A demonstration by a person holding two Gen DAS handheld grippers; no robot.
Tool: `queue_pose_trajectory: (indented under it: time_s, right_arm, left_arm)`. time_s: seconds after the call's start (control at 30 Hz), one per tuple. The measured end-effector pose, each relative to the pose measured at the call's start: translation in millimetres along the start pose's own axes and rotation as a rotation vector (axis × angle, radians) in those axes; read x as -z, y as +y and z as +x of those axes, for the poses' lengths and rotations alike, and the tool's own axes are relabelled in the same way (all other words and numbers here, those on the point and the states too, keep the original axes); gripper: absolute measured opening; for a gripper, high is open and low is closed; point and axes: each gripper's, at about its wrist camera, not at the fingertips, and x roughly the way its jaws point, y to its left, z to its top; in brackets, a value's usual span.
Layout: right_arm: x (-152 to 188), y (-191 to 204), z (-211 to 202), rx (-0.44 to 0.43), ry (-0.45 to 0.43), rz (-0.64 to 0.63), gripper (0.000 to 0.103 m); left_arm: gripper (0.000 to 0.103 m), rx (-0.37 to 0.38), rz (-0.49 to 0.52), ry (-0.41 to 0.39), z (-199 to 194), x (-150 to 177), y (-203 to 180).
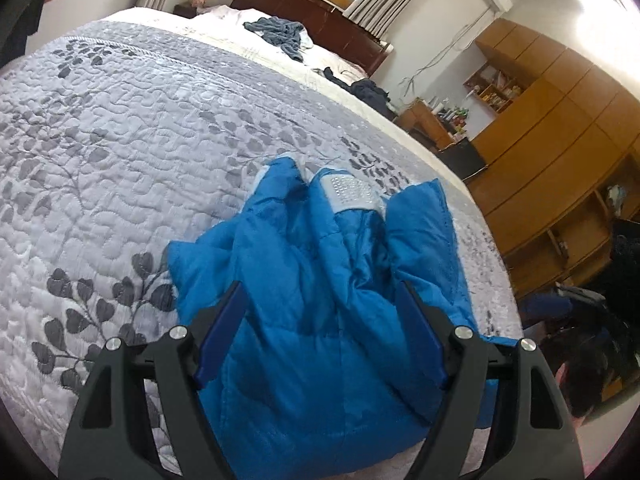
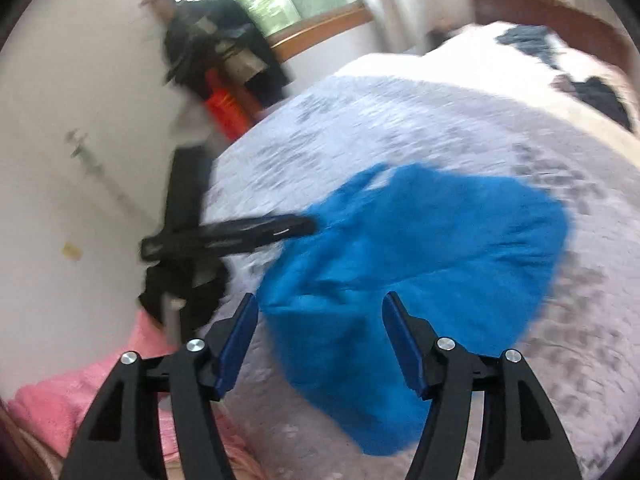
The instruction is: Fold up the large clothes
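A bright blue padded jacket (image 1: 320, 280) lies bunched near the foot edge of a bed with a grey leaf-pattern quilt (image 1: 120, 140). A pale reflective patch (image 1: 350, 192) shows on its far end. My left gripper (image 1: 320, 296) is open just over the jacket, and blue cloth bulges between its spread jaws. In the blurred right wrist view the jacket (image 2: 420, 248) spreads flat on the quilt (image 2: 400, 120). My right gripper (image 2: 320, 306) hangs open above the jacket's near edge with nothing held. The left gripper (image 2: 248, 232) appears there as a black shape at the jacket's left edge.
A grey-blue garment (image 1: 278, 32) and a dark one (image 1: 368, 90) lie near the pillows and wooden headboard (image 1: 312, 12). Wooden wardrobes (image 1: 560, 128) stand past the bed's right side. Pink cloth (image 2: 80, 392) and dark hanging clothes (image 2: 216, 52) are at the left.
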Motion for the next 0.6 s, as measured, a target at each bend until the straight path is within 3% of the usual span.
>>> queue_pose_trajectory:
  time_s: [0.1, 0.2, 0.33, 0.47, 0.6]
  right_arm:
    - [4, -36, -4, 0.142, -0.004, 0.093, 0.065]
    - [18, -83, 7, 0.196, 0.034, 0.231, 0.065]
    - [36, -128, 21, 0.116, 0.049, 0.372, 0.066]
    - [37, -124, 44, -0.006, 0.079, 0.371, 0.067]
    - [27, -100, 55, 0.055, 0.083, 0.29, 0.068]
  left_arm:
    - [0.076, 0.031, -0.017, 0.004, 3, -2, 4]
    - [0.076, 0.078, -0.042, 0.002, 7, -4, 8]
    - [0.077, 0.129, -0.06, 0.008, 16, -10, 10]
    - [0.077, 0.162, -0.052, 0.033, 31, -19, 3]
    - [0.077, 0.197, -0.012, 0.083, 44, -20, -14]
